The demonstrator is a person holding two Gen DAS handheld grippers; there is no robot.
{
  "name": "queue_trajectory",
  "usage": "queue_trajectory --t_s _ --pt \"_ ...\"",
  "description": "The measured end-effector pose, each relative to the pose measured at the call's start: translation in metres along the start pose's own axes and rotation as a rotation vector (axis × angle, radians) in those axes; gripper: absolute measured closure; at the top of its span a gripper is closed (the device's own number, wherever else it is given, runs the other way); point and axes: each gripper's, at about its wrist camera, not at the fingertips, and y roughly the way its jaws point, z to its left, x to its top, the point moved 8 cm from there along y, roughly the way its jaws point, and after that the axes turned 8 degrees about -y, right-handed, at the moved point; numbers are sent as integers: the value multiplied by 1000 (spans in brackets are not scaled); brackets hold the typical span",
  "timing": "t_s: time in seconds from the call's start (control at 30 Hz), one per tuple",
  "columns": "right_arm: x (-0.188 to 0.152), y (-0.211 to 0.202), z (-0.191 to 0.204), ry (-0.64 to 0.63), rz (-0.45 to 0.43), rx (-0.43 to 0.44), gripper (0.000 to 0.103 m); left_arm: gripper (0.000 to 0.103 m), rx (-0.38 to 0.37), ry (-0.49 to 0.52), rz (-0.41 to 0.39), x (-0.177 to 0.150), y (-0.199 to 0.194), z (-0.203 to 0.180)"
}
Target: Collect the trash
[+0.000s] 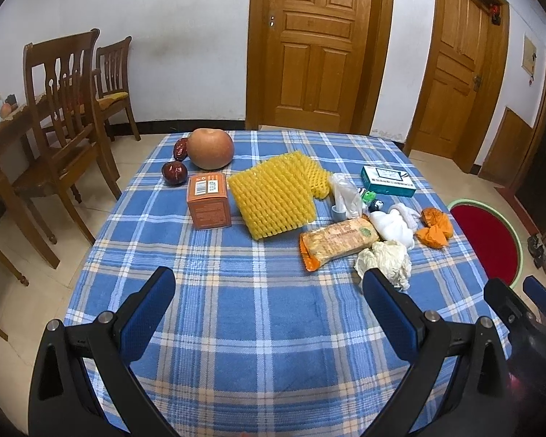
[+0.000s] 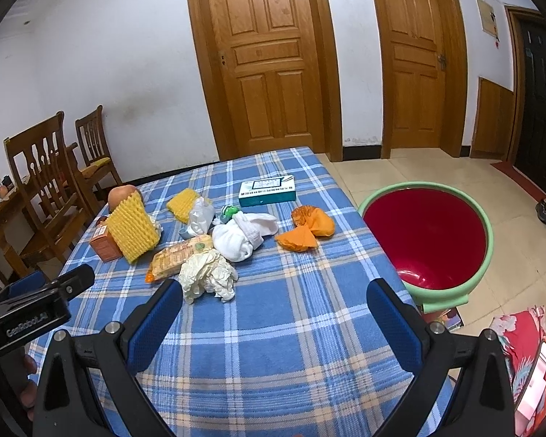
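Trash lies on a blue plaid tablecloth point(image 1: 258, 320): a crumpled cream paper point(image 1: 386, 260) point(image 2: 207, 275), a snack wrapper point(image 1: 336, 242) point(image 2: 180, 255), white cloth wads point(image 1: 395, 225) point(image 2: 242, 235), orange peel point(image 1: 435, 227) point(image 2: 307, 227), yellow foam netting point(image 1: 276, 193) point(image 2: 133, 227) and a clear plastic bag point(image 1: 345, 191) point(image 2: 202, 215). My left gripper point(image 1: 269, 291) is open and empty above the near cloth. My right gripper point(image 2: 275, 304) is open and empty, just right of the crumpled paper. A red basin with a green rim point(image 2: 427, 236) point(image 1: 486, 242) stands on the floor to the right.
An orange box point(image 1: 208, 200), a teal box point(image 1: 387, 180) point(image 2: 267, 190), a large brown fruit point(image 1: 210, 147) and red dates point(image 1: 174, 173) sit at the far side. Wooden chairs point(image 1: 65, 134) stand left. Doors point(image 1: 316, 43) are behind.
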Motion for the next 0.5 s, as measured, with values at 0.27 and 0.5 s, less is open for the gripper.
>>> queue_trajectory --t_s 0.27,0.5 --pt "3 1 -3 -15 6 -46 0 2 -14 39 -7 16 7 7" --pt "7 18 3 -18 43 -75 0 2 -19 110 -18 41 30 15"
